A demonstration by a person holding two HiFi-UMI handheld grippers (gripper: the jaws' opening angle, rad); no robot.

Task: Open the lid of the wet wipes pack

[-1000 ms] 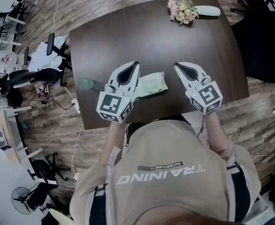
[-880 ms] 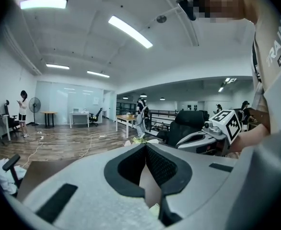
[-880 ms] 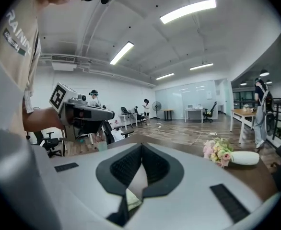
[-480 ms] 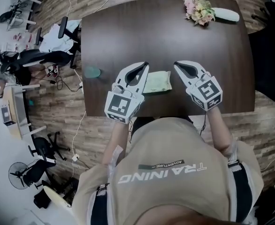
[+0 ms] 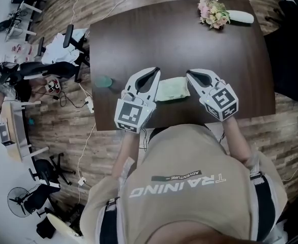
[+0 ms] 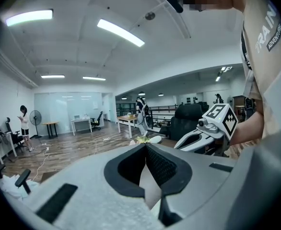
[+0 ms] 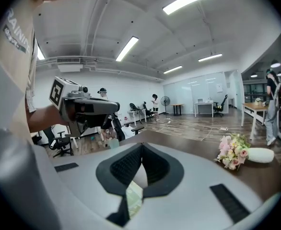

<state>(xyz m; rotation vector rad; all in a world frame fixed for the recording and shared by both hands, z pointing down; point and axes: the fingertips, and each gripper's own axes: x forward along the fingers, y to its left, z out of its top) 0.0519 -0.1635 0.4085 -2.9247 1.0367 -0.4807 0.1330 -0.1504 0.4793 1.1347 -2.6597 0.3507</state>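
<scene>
Table (image 5: 189,39): dark brown; framing has shifted slightly against the earlier head view.
Left gripper (image 5: 155,71): jaws clenched, tips meeting, nothing gripped; lies along the pack's left edge, as half a second ago.
Right gripper (image 5: 189,73): jaws clenched, empty; has closed in leftward, now just beside the pack's right edge, where a gap showed before.
Wet wipes pack (image 5: 173,89): pale green, flat on the table near its near edge, between the two grippers; lid not raised.
Bouquet (image 5: 213,11): far right corner, unmoved.
Small teal object (image 5: 103,81): left table edge.

Bouquet (image 5: 213,11), green cup (image 5: 103,81), dark table (image 5: 154,39)
</scene>
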